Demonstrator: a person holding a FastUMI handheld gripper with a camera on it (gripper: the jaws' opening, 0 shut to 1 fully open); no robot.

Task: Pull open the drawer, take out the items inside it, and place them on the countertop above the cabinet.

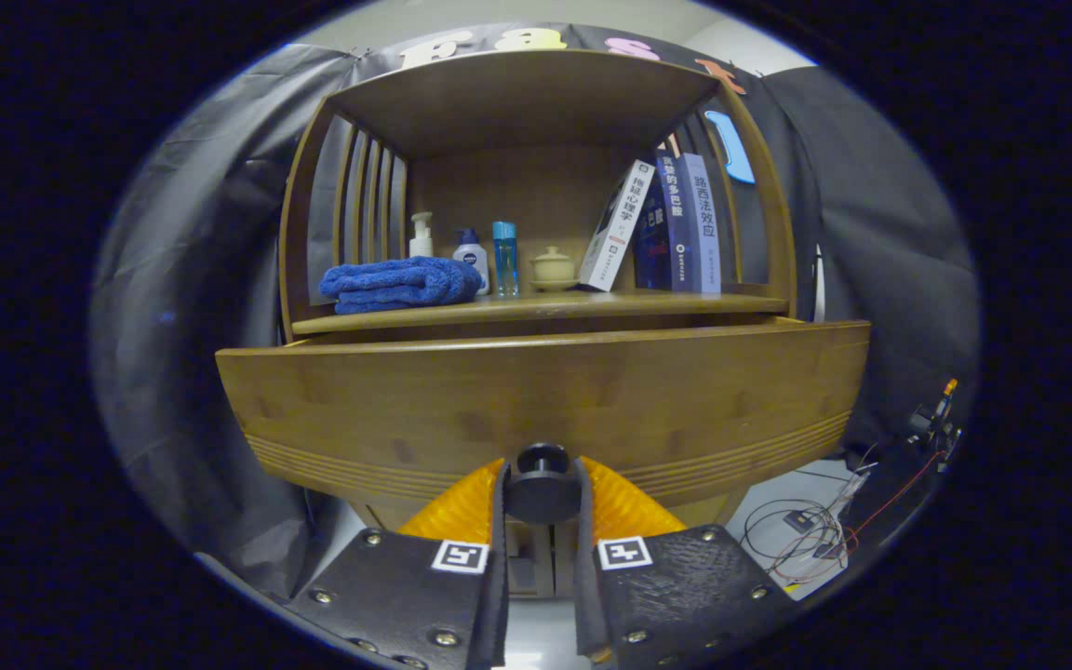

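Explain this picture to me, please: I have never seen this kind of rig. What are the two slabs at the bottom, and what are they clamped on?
No robot arm here: a person carries a handheld two-finger tool, and the fisheye camera rides on it, looking forward along its fingers. Those are your two slabs. Both press on the round dark knob of the wide wooden drawer front, which appears pulled out slightly. Above is the wooden countertop, holding a folded blue towel, a white pump bottle, a white bottle with a blue cap, a clear blue bottle, a pale lidded cup and leaning books. The drawer's contents are hidden.
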